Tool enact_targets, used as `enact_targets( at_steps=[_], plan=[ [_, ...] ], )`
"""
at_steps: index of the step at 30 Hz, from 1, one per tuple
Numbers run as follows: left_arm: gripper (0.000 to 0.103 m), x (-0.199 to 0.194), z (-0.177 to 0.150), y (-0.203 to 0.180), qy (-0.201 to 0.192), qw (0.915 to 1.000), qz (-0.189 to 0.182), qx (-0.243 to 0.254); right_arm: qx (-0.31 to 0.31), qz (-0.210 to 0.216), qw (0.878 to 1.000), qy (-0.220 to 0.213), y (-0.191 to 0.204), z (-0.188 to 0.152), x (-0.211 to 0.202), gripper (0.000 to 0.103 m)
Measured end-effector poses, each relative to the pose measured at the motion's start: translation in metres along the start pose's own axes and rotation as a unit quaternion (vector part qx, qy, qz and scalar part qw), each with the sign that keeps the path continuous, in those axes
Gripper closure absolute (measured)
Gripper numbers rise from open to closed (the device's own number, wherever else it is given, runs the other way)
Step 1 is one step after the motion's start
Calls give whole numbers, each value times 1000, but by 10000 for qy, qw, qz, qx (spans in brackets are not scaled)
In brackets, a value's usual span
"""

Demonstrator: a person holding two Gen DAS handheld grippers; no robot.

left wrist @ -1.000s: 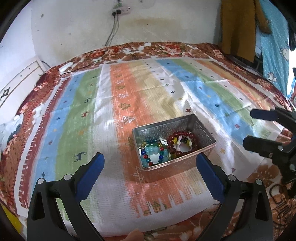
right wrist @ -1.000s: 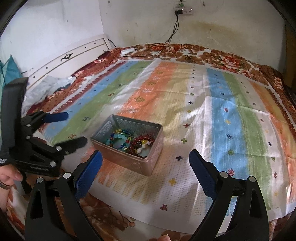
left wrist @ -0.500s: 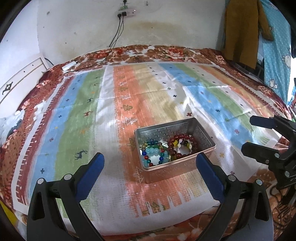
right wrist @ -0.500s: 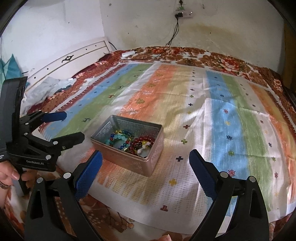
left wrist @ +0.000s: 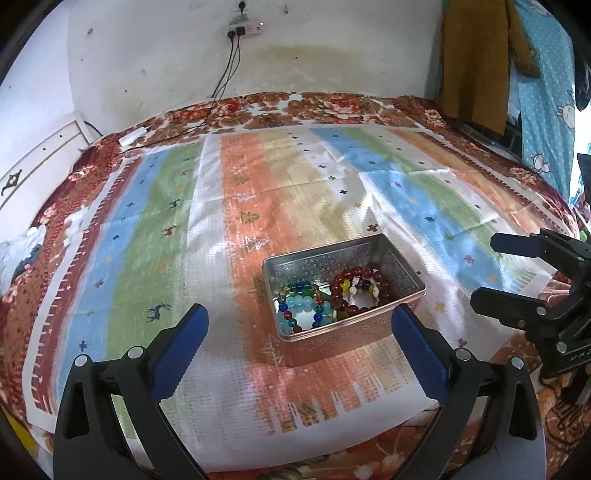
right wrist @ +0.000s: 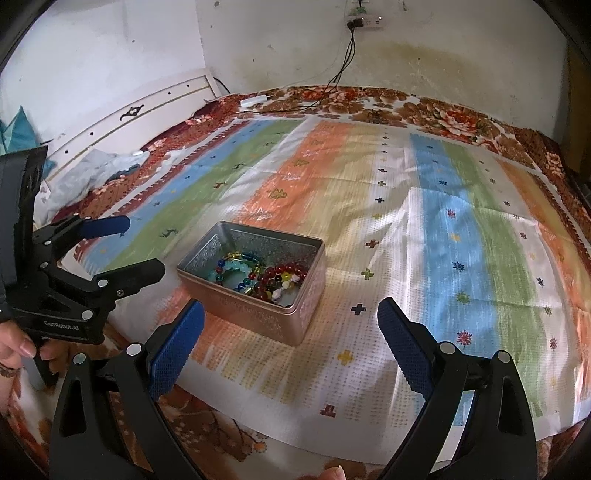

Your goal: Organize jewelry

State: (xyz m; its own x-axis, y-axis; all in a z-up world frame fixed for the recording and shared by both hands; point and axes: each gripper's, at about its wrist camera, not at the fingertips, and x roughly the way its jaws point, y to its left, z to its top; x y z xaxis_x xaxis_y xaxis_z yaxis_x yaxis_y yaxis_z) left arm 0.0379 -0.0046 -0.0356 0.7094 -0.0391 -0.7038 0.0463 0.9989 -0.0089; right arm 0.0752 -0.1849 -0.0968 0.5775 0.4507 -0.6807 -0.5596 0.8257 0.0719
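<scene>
The left gripper (left wrist: pixel 299 328) stands wide open and holds nothing, its blue pads (left wrist: pixel 177 343) spread at about 7 and 5 o'clock in its own view. Between and just beyond them, near the centre, sits the metal tin (left wrist: pixel 345 332), lidless, on the striped cloth (left wrist: pixel 221 229). The gripper hangs short of the tin and touches nothing.

The right gripper (right wrist: pixel 290 343) is likewise spread apart and empty. In its view the tin (right wrist: pixel 258 314) lies at about 11 o'clock from the gap between the fingers, a little beyond the left pad (right wrist: pixel 175 350), again untouched. Each gripper shows in the other's camera, at 3 o'clock in the left view and at 9 o'clock in the right, both open.

Inside the tin lie two beaded bracelets: a blue and green bead bracelet (left wrist: pixel 301 310) toward the tin's left half in the left view, and a dark red bead bracelet (left wrist: pixel 360 290) beside it, the two touching or overlapping at the middle.

No other jewellery shows on the cloth or on the floral bedspread (left wrist: pixel 332 107) around it, so the gathering step looks done: everything visible is already in the tin. What may remain is closing it, but no lid appears in either view. Farther out, at 12 o'clock, a wall socket with cables (left wrist: pixel 243 29) hangs on the stained wall.
</scene>
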Motion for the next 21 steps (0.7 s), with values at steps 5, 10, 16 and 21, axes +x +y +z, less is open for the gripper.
enact_targets(
  at_steps=[5,10,16,21],
  plan=[
    [6,-1,1,1,-19,10000,18,-6,-6,-1,10000,8,0,0,0,8],
    [6,-1,2,1,-5,10000,11,4,-23,-8,10000,32,-1,0,2,8],
    [6,-1,3,3,-5,10000,8,-65,-55,-14,10000,57,-2,-2,2,8],
    [6,-2,2,3,-40,10000,1,-45,-88,-21,9999,121,0,-3,5,8]
  ],
)
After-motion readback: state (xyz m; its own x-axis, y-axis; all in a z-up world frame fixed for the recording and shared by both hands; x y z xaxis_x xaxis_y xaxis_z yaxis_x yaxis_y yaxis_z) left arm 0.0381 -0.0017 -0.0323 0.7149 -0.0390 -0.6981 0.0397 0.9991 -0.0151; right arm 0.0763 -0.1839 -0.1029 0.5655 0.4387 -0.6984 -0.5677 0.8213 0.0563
